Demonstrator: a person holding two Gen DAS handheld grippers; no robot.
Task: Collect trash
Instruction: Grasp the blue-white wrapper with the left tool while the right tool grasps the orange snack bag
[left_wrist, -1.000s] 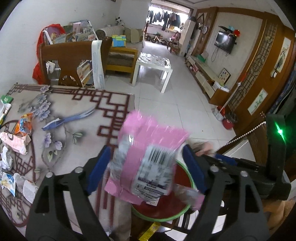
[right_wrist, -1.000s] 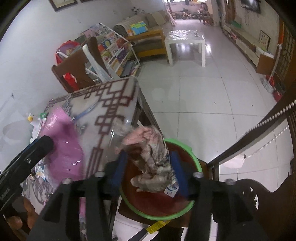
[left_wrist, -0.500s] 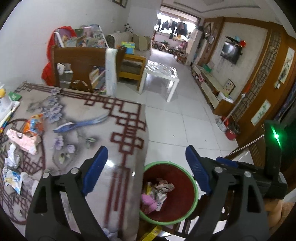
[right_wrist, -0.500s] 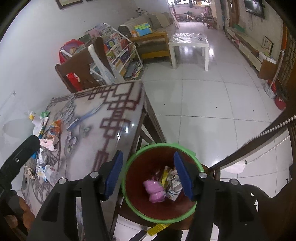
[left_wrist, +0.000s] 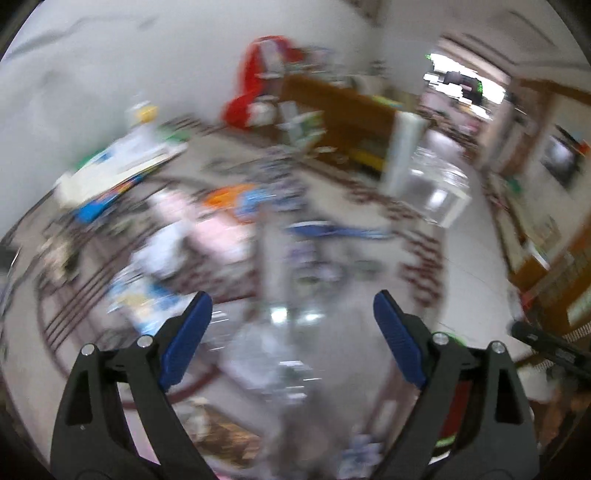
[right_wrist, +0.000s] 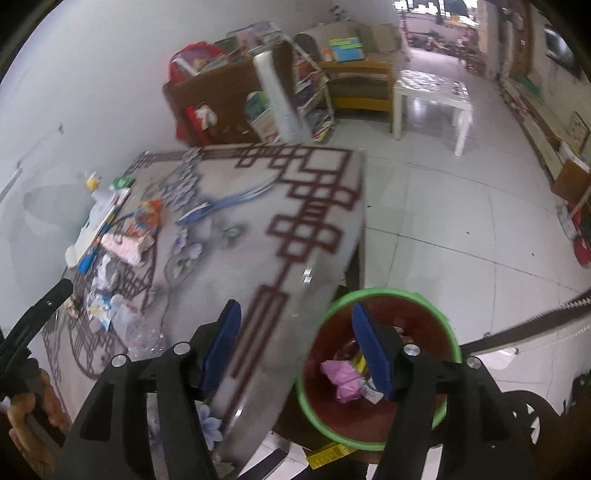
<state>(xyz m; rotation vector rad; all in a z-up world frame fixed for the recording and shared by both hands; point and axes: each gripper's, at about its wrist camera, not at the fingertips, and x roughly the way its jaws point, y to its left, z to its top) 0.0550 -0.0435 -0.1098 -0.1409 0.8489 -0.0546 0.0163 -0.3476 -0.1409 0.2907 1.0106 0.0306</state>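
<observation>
My left gripper (left_wrist: 291, 325) is open and empty above the patterned table (left_wrist: 332, 295); that view is heavily blurred. Blurred trash lies ahead of it: a pink packet (left_wrist: 218, 236), an orange wrapper (left_wrist: 225, 195) and white and blue scraps (left_wrist: 147, 299). My right gripper (right_wrist: 295, 347) is open and empty over the table's near corner, beside the green-rimmed red bin (right_wrist: 380, 369). The bin holds a pink wrapper (right_wrist: 343, 376) and other scraps. In the right wrist view the trash pile (right_wrist: 122, 251) sits at the table's left side.
A wooden chair and a bookshelf (right_wrist: 258, 96) stand beyond the table. A white side table (right_wrist: 432, 92) is on the tiled floor further back. A wooden rail with a bead string (right_wrist: 535, 325) runs at the right, close to the bin.
Both grippers let go of their trash into the bin a second ago. The left gripper has since swung left toward the trash on the table; the right gripper has shifted left over the table corner.
</observation>
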